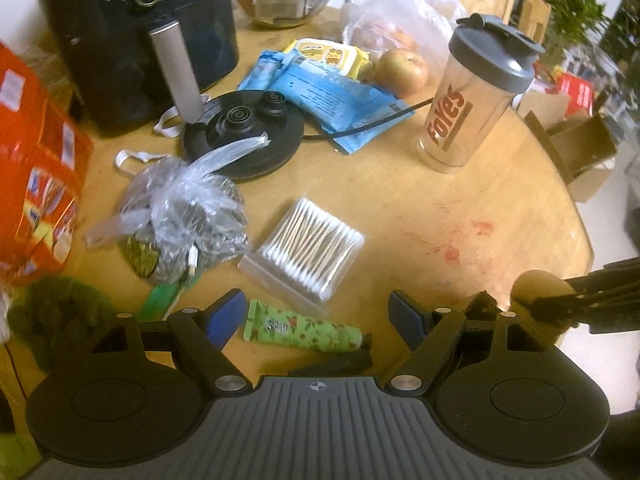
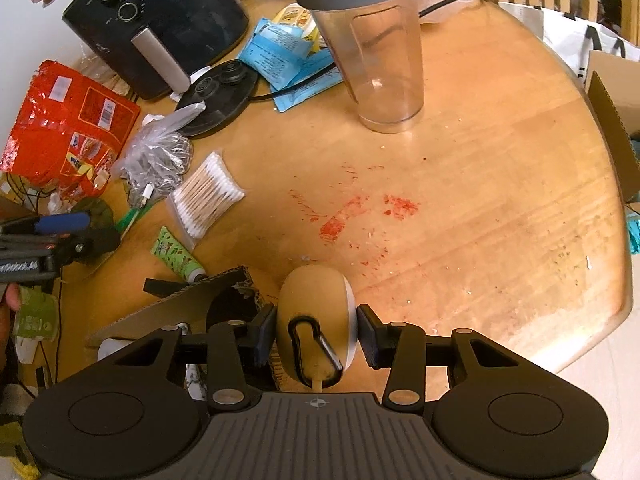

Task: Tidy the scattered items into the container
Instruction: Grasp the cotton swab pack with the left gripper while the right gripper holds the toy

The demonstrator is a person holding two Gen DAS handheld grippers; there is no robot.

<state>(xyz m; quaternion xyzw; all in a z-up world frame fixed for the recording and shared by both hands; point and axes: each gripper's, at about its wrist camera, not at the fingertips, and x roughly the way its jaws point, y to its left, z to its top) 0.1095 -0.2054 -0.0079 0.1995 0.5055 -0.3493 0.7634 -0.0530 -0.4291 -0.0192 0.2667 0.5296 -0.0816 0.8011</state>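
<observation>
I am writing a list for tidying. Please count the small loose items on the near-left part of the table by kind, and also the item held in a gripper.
Cotton swab pack: 1
Green tube: 1
Knotted clear plastic bag: 1
Tan pouch with a carabiner, held in the right gripper: 1
Total: 4

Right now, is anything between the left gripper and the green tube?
Nothing visible does. The left gripper hangs open over the green tube, which lies uncovered on the table. The cotton swab pack lies just beyond the tube, not over it.
</observation>
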